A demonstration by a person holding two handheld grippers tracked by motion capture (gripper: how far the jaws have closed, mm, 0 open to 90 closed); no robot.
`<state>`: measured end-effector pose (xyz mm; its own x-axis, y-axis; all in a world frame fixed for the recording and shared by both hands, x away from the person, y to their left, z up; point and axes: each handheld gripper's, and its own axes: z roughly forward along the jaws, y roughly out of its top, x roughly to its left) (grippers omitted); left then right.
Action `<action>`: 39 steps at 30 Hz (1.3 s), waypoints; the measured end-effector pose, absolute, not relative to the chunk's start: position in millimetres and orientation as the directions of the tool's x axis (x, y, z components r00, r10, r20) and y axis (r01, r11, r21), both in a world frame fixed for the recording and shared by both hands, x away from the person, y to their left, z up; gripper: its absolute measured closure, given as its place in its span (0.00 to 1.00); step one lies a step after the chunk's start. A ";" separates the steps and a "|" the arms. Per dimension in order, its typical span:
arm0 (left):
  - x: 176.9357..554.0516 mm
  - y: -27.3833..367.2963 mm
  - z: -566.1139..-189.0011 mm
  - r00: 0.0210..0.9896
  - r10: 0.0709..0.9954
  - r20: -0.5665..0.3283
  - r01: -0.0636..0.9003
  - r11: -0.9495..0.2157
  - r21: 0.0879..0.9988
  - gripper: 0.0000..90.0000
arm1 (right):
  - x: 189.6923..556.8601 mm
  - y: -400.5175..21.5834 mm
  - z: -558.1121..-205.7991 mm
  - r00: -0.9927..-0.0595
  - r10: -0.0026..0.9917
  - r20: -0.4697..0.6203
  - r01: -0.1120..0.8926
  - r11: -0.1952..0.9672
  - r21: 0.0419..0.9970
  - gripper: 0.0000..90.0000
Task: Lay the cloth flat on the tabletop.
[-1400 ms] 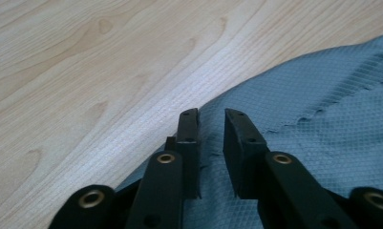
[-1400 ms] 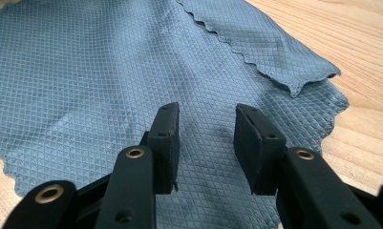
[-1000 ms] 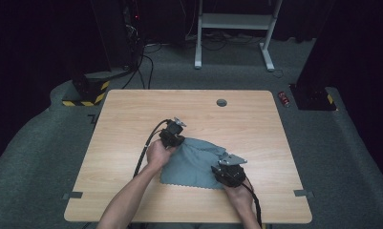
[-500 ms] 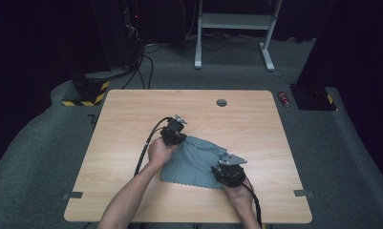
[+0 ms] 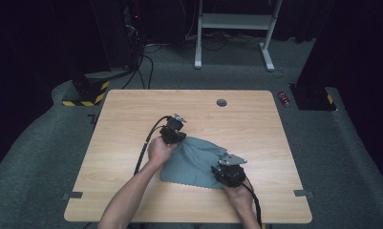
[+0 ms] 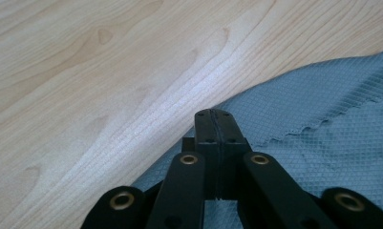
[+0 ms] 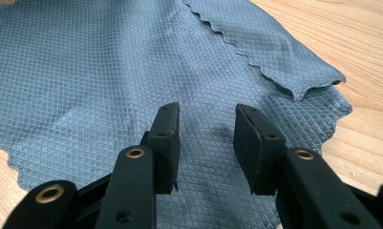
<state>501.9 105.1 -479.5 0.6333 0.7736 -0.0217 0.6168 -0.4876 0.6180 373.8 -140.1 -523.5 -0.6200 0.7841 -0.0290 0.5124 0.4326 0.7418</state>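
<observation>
A grey-blue cloth [image 5: 194,162] lies on the wooden table [image 5: 256,124]. The left gripper [image 5: 172,133] sits at the cloth's 10 o'clock corner, the right gripper [image 5: 228,172] at its 4 o'clock edge. A round grommet [image 5: 221,102] lies toward 12 o'clock.

A pale wood surface [image 5: 256,129] on grey carpet [image 5: 342,157], in a dark room.

The surface shows light grain, and a small round dark grommet [image 5: 221,102] sits near its far edge, a little right of the middle. Strips of grey tape [image 5: 303,193] lie on the carpet beside its near corners. Off the far left corner stands a dark base edged with yellow-and-black hazard stripes [image 5: 86,98], with black cables [image 5: 143,71] trailing across the floor behind it. A white metal frame [image 5: 234,28] stands farther back. A small red can-like object [image 5: 285,98] lies on the carpet just off the far right corner, next to another dark base [image 5: 313,95].
</observation>
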 end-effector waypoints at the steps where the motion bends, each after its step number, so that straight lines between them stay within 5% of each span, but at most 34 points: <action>1: 502.3 104.9 -479.4 0.632 0.775 -0.021 0.616 -0.485 0.621 1.00 | 373.8 -140.1 -523.5 -0.620 0.784 -0.029 0.513 0.433 0.742 0.69; 4: 502.1 104.9 -479.0 0.634 0.773 -0.024 0.615 -0.486 0.621 1.00 | 373.8 -140.1 -523.5 -0.620 0.784 -0.029 0.512 0.433 0.742 0.69; 8: 500.4 104.4 -479.2 0.644 0.764 -0.030 0.618 -0.498 0.608 0.87 | 373.7 -140.0 -523.5 -0.620 0.784 -0.030 0.512 0.433 0.742 0.69; 17: 500.4 100.2 -484.0 0.648 0.761 0.008 0.613 -0.528 0.587 0.99 | 373.7 -140.0 -523.6 -0.619 0.785 -0.030 0.512 0.432 0.742 0.69; 39: 516.5 99.1 -473.1 0.615 0.788 0.011 0.603 -0.480 0.637 1.00 | 373.1 -139.5 -523.5 -0.618 0.785 -0.029 0.513 0.432 0.742 0.69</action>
